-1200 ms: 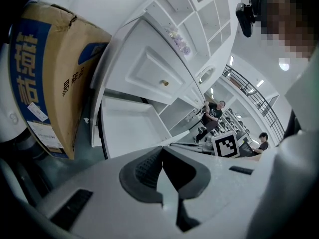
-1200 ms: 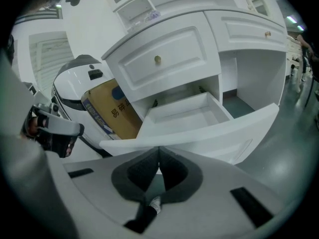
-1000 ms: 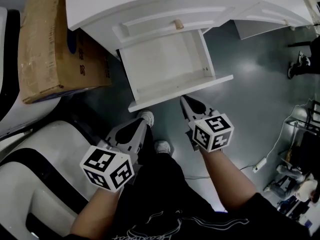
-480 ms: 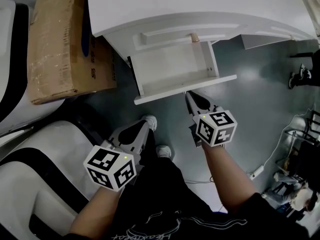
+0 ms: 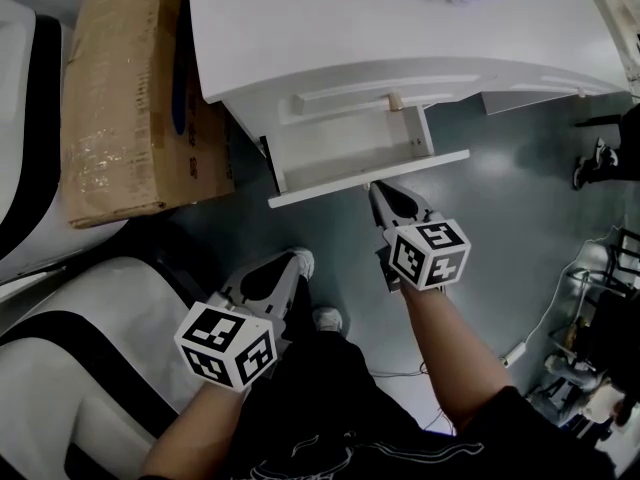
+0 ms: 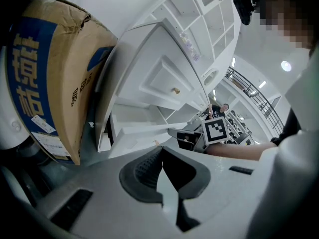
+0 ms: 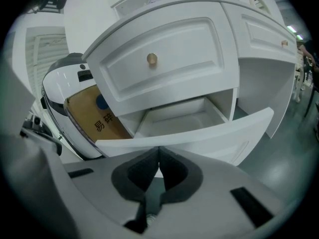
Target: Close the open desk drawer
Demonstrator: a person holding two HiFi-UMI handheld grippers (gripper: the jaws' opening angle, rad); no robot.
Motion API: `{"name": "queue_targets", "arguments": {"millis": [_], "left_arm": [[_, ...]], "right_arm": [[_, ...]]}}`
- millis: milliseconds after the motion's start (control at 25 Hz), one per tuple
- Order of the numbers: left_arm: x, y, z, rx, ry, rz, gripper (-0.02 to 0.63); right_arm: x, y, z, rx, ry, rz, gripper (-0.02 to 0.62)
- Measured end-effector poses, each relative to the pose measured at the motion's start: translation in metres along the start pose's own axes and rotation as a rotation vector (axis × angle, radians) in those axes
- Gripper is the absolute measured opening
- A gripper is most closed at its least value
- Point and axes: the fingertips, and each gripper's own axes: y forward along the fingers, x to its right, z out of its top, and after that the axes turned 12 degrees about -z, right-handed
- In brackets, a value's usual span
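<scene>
Both the left gripper (image 6: 161, 151) and right gripper (image 5: 373, 188) have jaws pressed together; the right, at the drawer (image 5: 345, 153) front's edge, might slip off it.

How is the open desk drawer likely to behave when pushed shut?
Probably stiff, sliding rather than flexing: the drawer looks like solid white boards. Likely light, since it looks empty. The right gripper sits mid-front, so it shouldn't skew much.

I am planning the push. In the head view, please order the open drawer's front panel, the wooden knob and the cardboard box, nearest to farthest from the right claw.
1. Front panel: at the tip of the right claw, seemingly touching.
2. Wooden knob: beyond it, on the upper drawer face.
3. Cardboard box: far left, beside the desk.
</scene>
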Motion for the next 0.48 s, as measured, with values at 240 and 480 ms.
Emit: {"name": "queue_targets", "arguments": {"millis": [240, 480], "left_arm": [[-0.009, 0.006, 0.002, 0.001, 0.0, -0.001, 0.005], [-0.014, 0.004, 0.005, 0.008, -0.006, 0.01, 0.005]], "right_arm": [[0.0, 0.014, 0.014, 0.016, -0.008, -0.004, 0.006], [-0.001, 0.025, 0.026, 0.036, -0.024, -0.003, 0.006]]}}
